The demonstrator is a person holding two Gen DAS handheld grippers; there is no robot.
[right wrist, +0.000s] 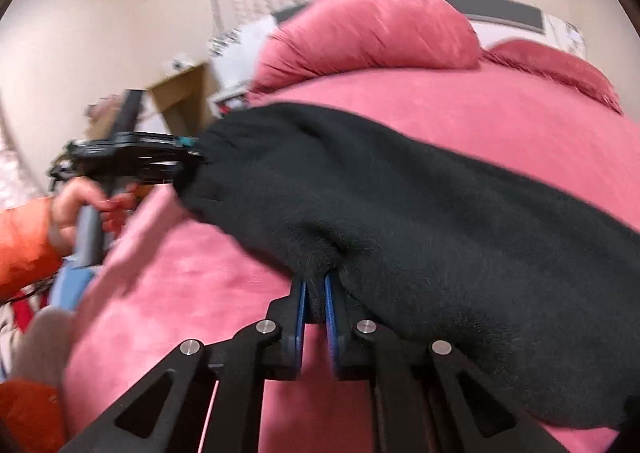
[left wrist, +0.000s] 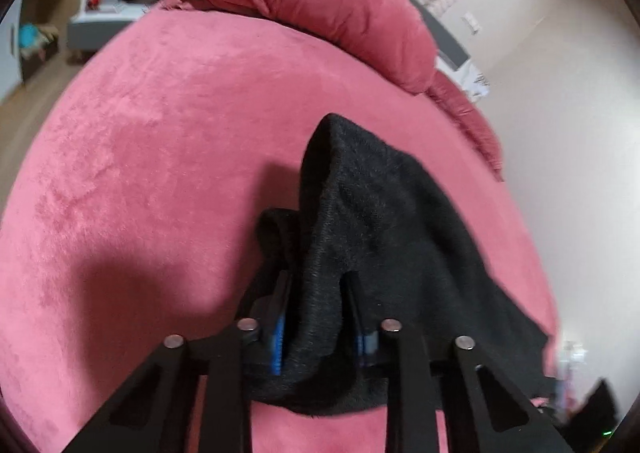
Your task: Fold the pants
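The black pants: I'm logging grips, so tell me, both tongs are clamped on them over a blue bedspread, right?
Not quite. Both tongs, left and right, are clamped on the black pants, but the bedspread is pink, not blue, as both wrist views show.

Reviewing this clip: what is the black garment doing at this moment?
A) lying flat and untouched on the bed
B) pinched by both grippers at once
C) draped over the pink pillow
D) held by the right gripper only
B: the right gripper has its blue pads closed on a fold of the black pants, and the left gripper grips their other end, above the pink bed.
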